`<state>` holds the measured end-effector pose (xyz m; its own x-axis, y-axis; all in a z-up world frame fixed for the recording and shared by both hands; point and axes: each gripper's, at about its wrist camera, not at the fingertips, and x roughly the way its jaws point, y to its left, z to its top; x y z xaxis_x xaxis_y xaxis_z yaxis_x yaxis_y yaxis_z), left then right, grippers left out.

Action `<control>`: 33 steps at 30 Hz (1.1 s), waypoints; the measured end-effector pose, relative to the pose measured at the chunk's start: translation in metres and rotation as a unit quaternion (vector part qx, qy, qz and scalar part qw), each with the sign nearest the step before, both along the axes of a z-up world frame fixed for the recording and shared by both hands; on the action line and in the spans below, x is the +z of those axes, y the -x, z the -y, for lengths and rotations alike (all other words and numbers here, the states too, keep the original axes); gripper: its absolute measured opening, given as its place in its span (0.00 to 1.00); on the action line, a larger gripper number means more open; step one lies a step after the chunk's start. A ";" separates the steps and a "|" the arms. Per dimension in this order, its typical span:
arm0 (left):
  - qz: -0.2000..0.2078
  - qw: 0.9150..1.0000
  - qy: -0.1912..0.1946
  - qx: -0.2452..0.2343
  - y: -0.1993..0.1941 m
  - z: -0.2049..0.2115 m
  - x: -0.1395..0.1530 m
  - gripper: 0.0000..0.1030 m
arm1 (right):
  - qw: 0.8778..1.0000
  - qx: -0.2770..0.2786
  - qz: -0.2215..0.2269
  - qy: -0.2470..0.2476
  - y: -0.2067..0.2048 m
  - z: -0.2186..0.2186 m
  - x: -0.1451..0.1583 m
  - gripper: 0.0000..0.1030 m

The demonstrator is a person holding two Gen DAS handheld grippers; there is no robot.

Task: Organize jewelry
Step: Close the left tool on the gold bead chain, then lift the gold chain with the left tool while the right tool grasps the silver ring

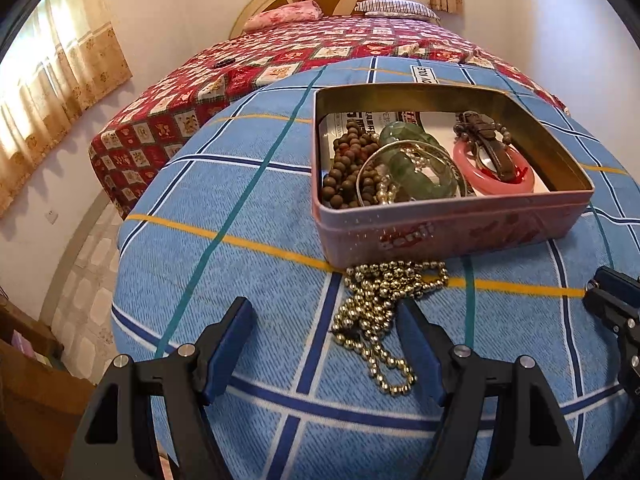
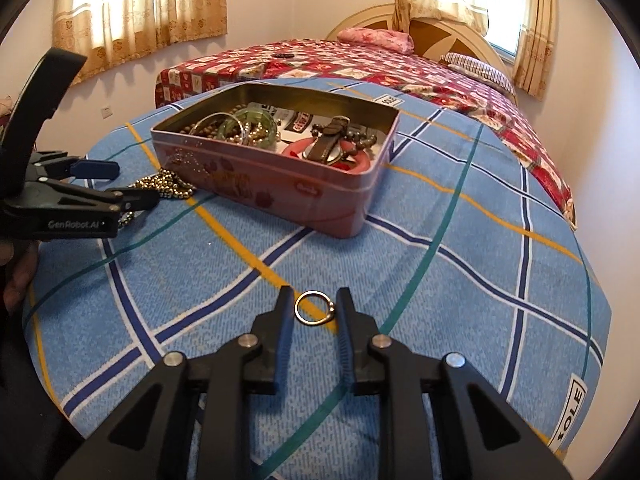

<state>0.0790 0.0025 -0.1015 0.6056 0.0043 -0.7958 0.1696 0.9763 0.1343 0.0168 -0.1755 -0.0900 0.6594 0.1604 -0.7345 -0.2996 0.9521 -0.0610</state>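
bedroom with pale walls, beige patterned curtains [image 2: 140,12] and a bed under a red patchwork quilt [image 1: 248,68], arched cream headboard [image 2: 436,30] behind it. in front, a surface covered by a blue woven cloth [image 1: 248,280] with white, navy, teal and yellow grid lines; what is under the cloth can't be told.

on the cloth sits a rectangular pink metal tin [image 1: 452,228], open top, brassy inside walls, printed red marks on its side. inside it: a string of round brown wooden beads [image 1: 348,164] at the left, a glassy green bangle [image 1: 416,160] with a thin silver metal bangle [image 1: 370,168] leaning against it, a smooth pink ring-shaped bangle [image 1: 496,184] at the right, and a watch with a dark brown strap [image 1: 500,152] lying across the pink one, printed paper underneath.

a heap of shiny gold ball-bead chain [image 1: 384,304] lies on the cloth touching the tin's near wall. the left gripper [image 1: 326,320] has its blue-padded jaws spread wide, the chain partly between them, pads not touching it.

the right gripper [image 2: 313,307] has black ribbed jaws drawn narrow around a small thin metal ring [image 2: 314,313] with a tiny knob on one side, lying flat on the cloth well apart from the tin; the right pad touches the knob, a sliver of gap shows at the left pad.
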 end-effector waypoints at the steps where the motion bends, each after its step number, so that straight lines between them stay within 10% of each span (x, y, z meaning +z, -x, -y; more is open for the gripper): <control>1: 0.001 1.000 -0.001 -0.002 -0.001 0.001 0.000 0.72 | 1.000 0.000 0.001 0.000 0.000 0.000 0.000 0.22; 4: 0.008 1.000 0.001 -0.007 0.001 0.001 -0.001 0.69 | 1.000 0.001 0.003 0.003 0.000 -0.001 0.000 0.22; 6: 0.000 0.999 0.023 -0.034 0.005 0.004 0.001 0.31 | 1.000 0.003 0.004 0.006 0.001 -0.002 0.000 0.22; 8: -0.004 0.998 0.010 -0.059 0.012 0.013 0.002 0.15 | 1.000 0.006 0.006 0.008 0.002 -0.003 0.000 0.22; 33: 0.059 0.994 0.012 -0.095 0.050 0.017 0.063 0.10 | 0.999 0.010 0.036 0.007 0.011 -0.001 0.025 0.22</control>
